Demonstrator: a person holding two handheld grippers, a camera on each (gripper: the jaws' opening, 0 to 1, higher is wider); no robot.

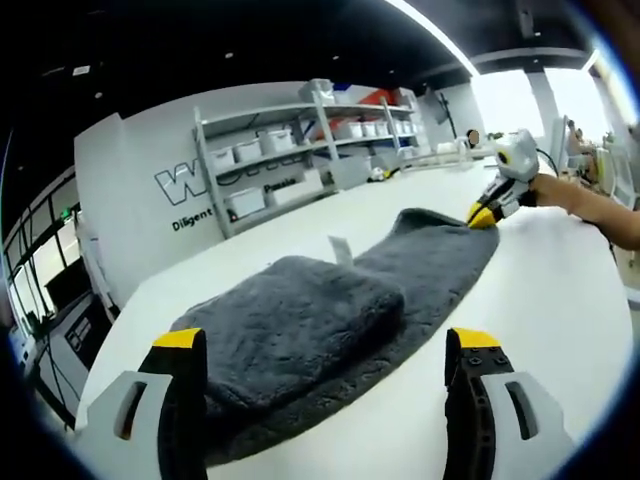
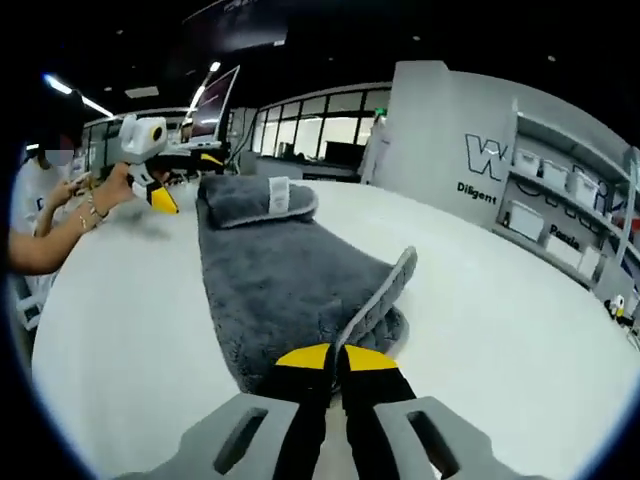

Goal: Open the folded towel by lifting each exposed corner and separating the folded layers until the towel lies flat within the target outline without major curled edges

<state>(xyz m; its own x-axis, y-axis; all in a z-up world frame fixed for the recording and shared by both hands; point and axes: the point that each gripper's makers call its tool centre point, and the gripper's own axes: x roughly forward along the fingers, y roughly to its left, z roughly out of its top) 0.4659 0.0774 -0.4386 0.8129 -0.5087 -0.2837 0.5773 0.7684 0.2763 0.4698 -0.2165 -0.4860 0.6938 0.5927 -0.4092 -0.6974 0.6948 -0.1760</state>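
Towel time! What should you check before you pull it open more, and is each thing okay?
1. Right gripper pinching a towel corner: ok, shut on the lifted edge.
2. Left gripper ready: ok, open, with the towel's near end between its jaws, not pinched.
3. Folded layer opened: not ok, one end is doubled over.
4. Towel flat: not ok, the pinched edge curls up.
5. Target outline: cannot tell, no line is visible on the white table.
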